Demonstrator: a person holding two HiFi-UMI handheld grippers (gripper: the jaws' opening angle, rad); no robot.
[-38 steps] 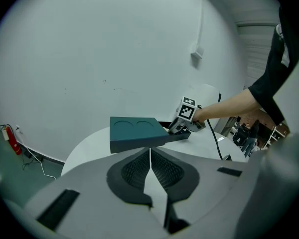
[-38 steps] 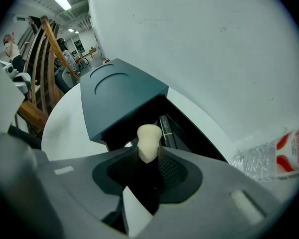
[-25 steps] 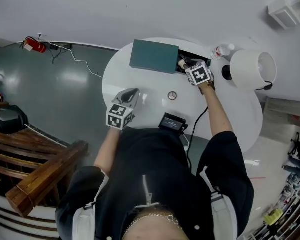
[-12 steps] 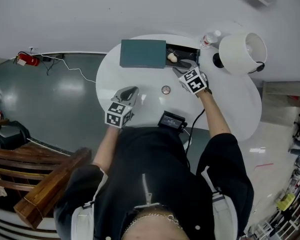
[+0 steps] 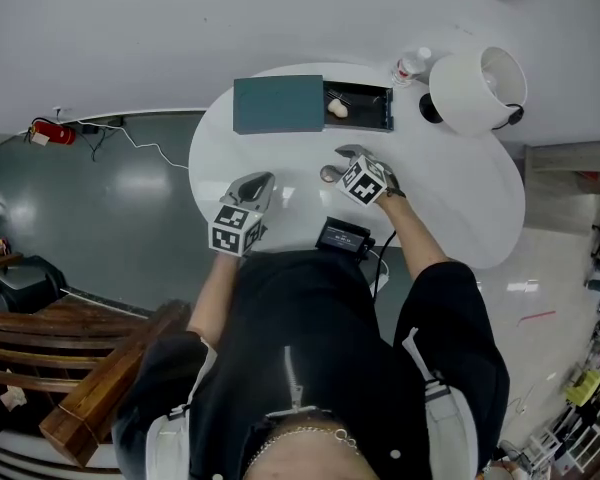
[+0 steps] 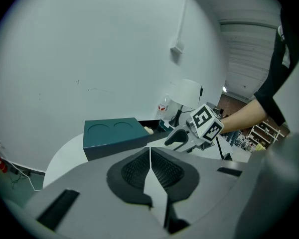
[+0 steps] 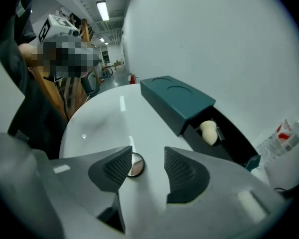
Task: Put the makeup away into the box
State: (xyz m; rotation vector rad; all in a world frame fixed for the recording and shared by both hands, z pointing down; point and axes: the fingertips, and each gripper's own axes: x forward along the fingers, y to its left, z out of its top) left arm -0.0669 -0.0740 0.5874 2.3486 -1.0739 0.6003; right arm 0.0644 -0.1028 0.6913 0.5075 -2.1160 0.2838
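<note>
A white round table (image 5: 460,208) stands against a pale wall (image 5: 180,18) on a glossy grey floor (image 5: 100,208).

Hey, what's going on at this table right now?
A person is tidying makeup into a teal box on a round white table, using a gripper in each hand. The box's drawer is slid open with a beige sponge inside. The right gripper hovers over a small round compact lying on the table; its jaws have just been opening and grip nothing. The left gripper is shut and empty, off to the side.
</note>
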